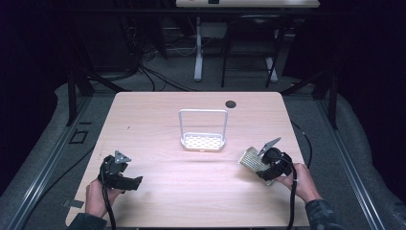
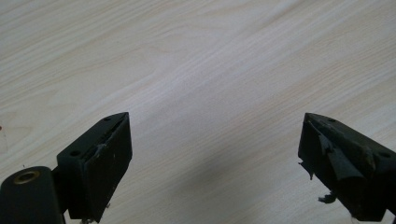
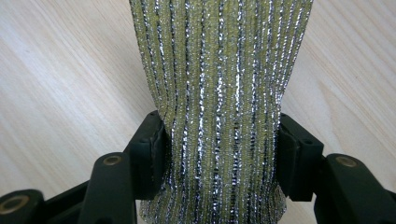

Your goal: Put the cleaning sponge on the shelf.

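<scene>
A yellow-green scouring sponge with silver threads (image 1: 251,161) (image 3: 219,84) lies low over the table at the right, squeezed between the jaws of my right gripper (image 1: 261,165) (image 3: 219,154), which is shut on it. My left gripper (image 1: 134,182) (image 2: 212,158) hovers over bare wood at the front left, its jaws wide open with nothing between them. A white wire holder with a tall handle and perforated base (image 1: 202,139) stands at the table's middle, apart from both grippers.
The light wooden table (image 1: 191,191) has a dark cable hole (image 1: 231,104) near its far edge. Black frame legs and cables stand on the floor beyond and to the sides. Another desk's legs (image 1: 198,52) rise behind.
</scene>
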The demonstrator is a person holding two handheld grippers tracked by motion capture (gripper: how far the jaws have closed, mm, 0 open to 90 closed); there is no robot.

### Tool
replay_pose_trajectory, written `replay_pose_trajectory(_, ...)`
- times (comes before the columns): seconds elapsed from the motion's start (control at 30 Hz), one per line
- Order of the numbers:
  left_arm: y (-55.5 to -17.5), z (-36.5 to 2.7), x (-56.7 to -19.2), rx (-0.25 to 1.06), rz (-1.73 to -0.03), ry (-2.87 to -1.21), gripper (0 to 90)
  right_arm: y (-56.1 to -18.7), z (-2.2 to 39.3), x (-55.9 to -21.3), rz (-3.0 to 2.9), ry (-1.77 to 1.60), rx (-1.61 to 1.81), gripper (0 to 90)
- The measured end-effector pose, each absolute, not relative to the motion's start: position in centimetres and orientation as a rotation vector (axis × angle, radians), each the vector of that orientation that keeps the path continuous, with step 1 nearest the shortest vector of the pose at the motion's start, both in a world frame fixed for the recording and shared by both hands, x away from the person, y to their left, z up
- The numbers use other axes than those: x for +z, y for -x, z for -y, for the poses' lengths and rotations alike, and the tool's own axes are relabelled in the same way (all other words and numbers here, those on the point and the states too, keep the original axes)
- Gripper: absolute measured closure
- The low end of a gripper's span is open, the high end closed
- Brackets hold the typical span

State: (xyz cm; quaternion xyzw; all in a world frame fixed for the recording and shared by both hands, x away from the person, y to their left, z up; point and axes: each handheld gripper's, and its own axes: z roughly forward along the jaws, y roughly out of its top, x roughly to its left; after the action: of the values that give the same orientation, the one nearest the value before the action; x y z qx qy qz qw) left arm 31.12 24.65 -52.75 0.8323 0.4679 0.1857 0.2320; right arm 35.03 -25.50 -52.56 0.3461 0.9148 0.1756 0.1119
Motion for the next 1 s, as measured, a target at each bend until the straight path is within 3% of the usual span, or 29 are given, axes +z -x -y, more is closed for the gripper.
replay_pose_trajectory(1.0,-31.2,-24.7,-52.8,0.516,-1.303,-2.291,8.2,-34.2,22.1,-50.1,-2.615,-1.067,0.588,44.6)
